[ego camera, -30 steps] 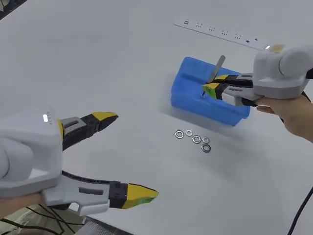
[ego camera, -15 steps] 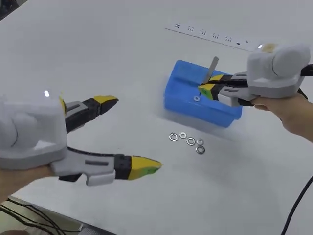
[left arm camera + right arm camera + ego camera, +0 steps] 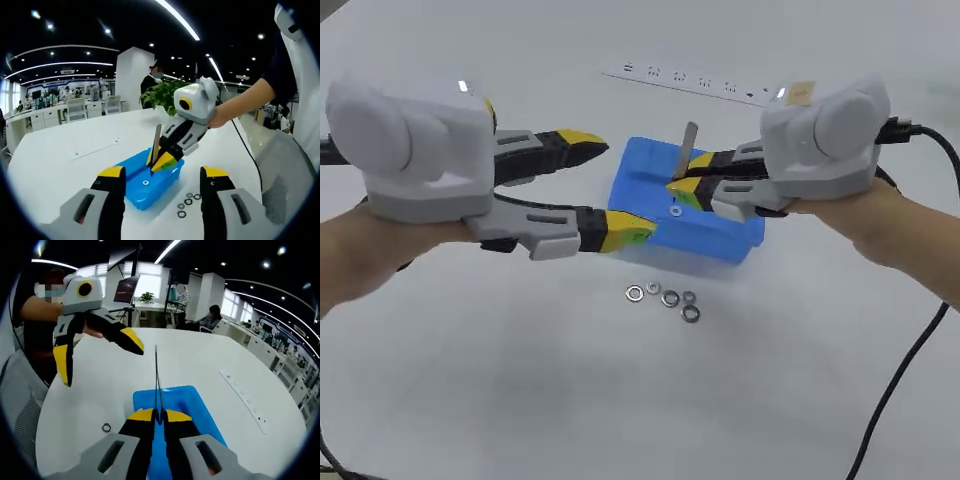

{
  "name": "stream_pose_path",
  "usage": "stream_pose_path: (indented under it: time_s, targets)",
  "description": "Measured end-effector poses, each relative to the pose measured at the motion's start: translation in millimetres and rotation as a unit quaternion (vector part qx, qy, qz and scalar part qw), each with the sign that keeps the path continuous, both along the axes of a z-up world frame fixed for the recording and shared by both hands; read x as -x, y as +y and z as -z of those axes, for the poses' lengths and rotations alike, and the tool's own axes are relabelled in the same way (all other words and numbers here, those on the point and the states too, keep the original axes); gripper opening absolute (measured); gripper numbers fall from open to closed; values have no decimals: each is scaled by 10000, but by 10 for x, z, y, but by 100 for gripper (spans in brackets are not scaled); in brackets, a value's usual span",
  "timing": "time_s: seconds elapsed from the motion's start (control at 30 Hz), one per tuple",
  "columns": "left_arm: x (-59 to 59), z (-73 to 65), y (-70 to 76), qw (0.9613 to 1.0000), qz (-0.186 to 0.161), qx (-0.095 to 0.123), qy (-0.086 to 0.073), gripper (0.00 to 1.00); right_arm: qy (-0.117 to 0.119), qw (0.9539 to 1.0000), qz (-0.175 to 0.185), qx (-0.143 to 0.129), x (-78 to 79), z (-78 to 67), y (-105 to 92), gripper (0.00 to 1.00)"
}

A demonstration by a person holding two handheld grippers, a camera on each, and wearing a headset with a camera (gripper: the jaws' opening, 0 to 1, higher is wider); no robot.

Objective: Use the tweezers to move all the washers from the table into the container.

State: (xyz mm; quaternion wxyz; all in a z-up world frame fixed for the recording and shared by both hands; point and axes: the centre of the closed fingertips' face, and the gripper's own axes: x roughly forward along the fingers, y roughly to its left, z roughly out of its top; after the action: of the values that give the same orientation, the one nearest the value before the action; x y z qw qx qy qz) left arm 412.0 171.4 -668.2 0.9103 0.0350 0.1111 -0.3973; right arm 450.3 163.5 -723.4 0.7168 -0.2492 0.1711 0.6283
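In the head view the left gripper (image 3: 612, 187) hung above the white table (image 3: 520, 380) with its jaws spread wide and nothing between them, while the right gripper (image 3: 685, 186) had its jaws clamped on the tweezers (image 3: 690, 148), whose grey blade stood up above the blue container (image 3: 730, 236); five washers (image 3: 665, 298) lay in a short row on the table just in front of the container, and one washer (image 3: 676, 211) lay inside it; a black cable (image 3: 910, 370) trailed from the right gripper, and the marks on the white power strip (image 3: 690, 80) beyond were too small to read. In the left gripper view the left gripper (image 3: 163, 172) gaped on either side of the container (image 3: 135, 186), with the right gripper (image 3: 162, 161) and tweezers (image 3: 156, 139) over it, a washer (image 3: 145, 182) inside and the washers (image 3: 186, 202) just beside its near wall. In the right gripper view the right gripper (image 3: 159, 415) was pressed tight on the tweezers (image 3: 156, 375), whose arms showed as one thin line; whether their tips pinched anything I could not tell; the container (image 3: 182, 400) lay beneath, a washer (image 3: 106, 428) on the table to its left, and the left gripper (image 3: 100, 364) hung splayed beyond
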Motion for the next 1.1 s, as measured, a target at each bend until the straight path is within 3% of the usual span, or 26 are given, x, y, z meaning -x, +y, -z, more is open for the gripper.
stream_pose_path:
  time_s: [0.1, 0.33, 0.4, 0.43, 0.5, 0.7, 0.87, 0.9, 1.0, 1.1]
  targets:
    - [-128, 3, -110, 9997, 224, -125, -35, 56, -18, 10000, -42, 41, 23, 19, -6, 8]
    - [-283, -38, -294, 9961, 716, -491, -181, 47, -82, 9998, -150, 76, 53, 19, 3, 8]
    - [-282, -76, -338, 9943, 894, -522, -246, 41, -92, 9998, -163, 80, 52, 19, 8, 8]
    - [-263, -123, -383, 9922, 1078, -507, -363, 35, -99, 9998, -172, 84, 50, 21, 11, 8]
    - [-255, -148, -402, 9914, 1167, -490, -327, 27, -105, 9997, -179, 93, 46, 27, 14, 8]
    - [-213, -116, -404, 9850, 1489, -806, -322, 17, -133, 9996, -225, 98, 46, 26, 23, 8]
    - [-180, -122, -394, 9819, 1595, -951, -374, 8, -296, 9980, -511, 227, 133, 48, 31, 8]
    - [-110, -99, -427, 9790, 1768, -965, -300, 8, -293, 9980, -488, 261, 142, 58, 24, 8]
    - [-103, -96, -449, 9737, 1785, -1306, -556, 7, -392, 9973, -525, 322, 128, 66, 21, 8]
    - [-115, -103, -450, 9730, 1741, -1384, -611, 6, -494, 9969, -509, 354, 95, 58, 10, 10]
